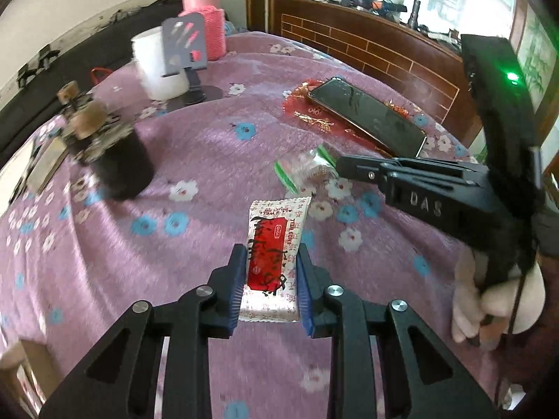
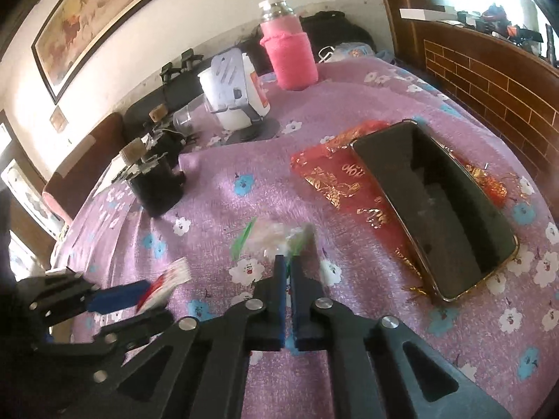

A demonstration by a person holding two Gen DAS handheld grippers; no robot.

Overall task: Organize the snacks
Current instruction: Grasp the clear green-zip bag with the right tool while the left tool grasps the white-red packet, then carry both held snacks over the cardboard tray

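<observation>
A: How is the red-and-white packet (image 1: 273,262) held?
B: It is clamped lengthwise between the blue pads of the left tool (image 1: 269,272), above the purple flowered cloth (image 1: 195,146). The far end of the packet is left sticking out past the fingertips.

A: And the right tool (image 2: 286,265)?
B: Its jaws are drawn almost together on a corner of the clear green-edged bag (image 2: 276,237), which is blurred in the right view. In the left view the bag (image 1: 307,167) is seen just beyond the packet.

A: What is found around them?
B: A phone (image 2: 436,209) is laid on a red-and-gold bag (image 2: 335,178) to the right. A black jar (image 1: 122,164), a white cup (image 1: 157,66) behind a phone stand (image 1: 185,45) and a pink-sleeved bottle (image 1: 206,17) are set farther back.

A: Anything hard to make out?
B: The jar's top is smeared by blur.
</observation>
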